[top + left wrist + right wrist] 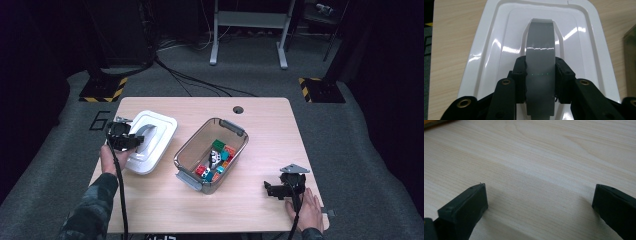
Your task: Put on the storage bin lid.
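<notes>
Lab: hazard-striped rig feet (104, 90), floor cables (200, 82).

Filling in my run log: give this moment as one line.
left gripper: shut on lid handle | lid: beside bin | bin: open, toys inside | right gripper: open, on table

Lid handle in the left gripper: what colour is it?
Grey, on a white lid; the handle shows best in the left gripper view.

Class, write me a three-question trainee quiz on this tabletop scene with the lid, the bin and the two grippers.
1. True or false: the left gripper is shut on the white plastic lid's grey handle.
2. What lies in the clear plastic bin? A) coloured toy bricks B) spoons C) nothing
3. How do the right gripper's jaws stand?

Key: 1 true; 2 A; 3 open, over bare wooden table.
</notes>
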Demonstrator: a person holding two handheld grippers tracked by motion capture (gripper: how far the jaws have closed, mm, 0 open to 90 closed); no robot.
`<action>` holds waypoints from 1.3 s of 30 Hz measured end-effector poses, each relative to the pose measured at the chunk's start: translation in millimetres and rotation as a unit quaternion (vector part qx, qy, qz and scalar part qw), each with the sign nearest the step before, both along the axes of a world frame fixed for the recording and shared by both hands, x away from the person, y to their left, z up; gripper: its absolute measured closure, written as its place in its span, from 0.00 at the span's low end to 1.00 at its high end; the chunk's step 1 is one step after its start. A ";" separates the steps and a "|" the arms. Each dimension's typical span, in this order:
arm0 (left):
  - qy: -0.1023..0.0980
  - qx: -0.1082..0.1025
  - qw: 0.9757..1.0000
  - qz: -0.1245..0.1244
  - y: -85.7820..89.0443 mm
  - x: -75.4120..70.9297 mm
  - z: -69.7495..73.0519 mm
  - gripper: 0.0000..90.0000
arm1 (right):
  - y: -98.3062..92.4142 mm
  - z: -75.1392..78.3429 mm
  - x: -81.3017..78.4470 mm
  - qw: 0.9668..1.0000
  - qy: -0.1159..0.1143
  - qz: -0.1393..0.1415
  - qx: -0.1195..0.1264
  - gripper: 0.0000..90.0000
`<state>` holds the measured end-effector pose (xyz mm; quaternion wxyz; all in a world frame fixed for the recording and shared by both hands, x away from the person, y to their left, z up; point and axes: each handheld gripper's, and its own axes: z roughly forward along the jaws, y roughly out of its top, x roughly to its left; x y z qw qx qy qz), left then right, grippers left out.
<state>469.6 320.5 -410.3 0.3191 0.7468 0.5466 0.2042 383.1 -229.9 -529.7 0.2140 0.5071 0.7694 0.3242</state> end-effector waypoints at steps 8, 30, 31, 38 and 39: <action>-0.009 0.001 1.000 -0.009 -4.9 -1.0 23.4 0.75 | -0.1 0.0 0.2 1.000 0.000 0.001 0.000 0.00; -0.030 -0.012 0.997 -0.076 -67.2 -6.0 83.9 0.74 | -0.2 0.0 0.3 1.000 0.000 0.002 0.000 0.00; -0.030 -0.012 0.997 -0.076 -67.2 -6.0 83.9 0.74 | -0.2 0.0 0.3 1.000 0.000 0.002 0.000 0.00; -0.020 -0.012 0.995 -0.094 -95.3 -5.6 82.9 0.74 | -0.3 0.0 0.4 1.000 0.000 0.002 0.000 0.00; -0.019 -0.011 0.995 -0.097 -99.3 -5.8 82.5 0.74 | -0.2 0.0 0.3 1.000 0.000 0.002 0.000 0.00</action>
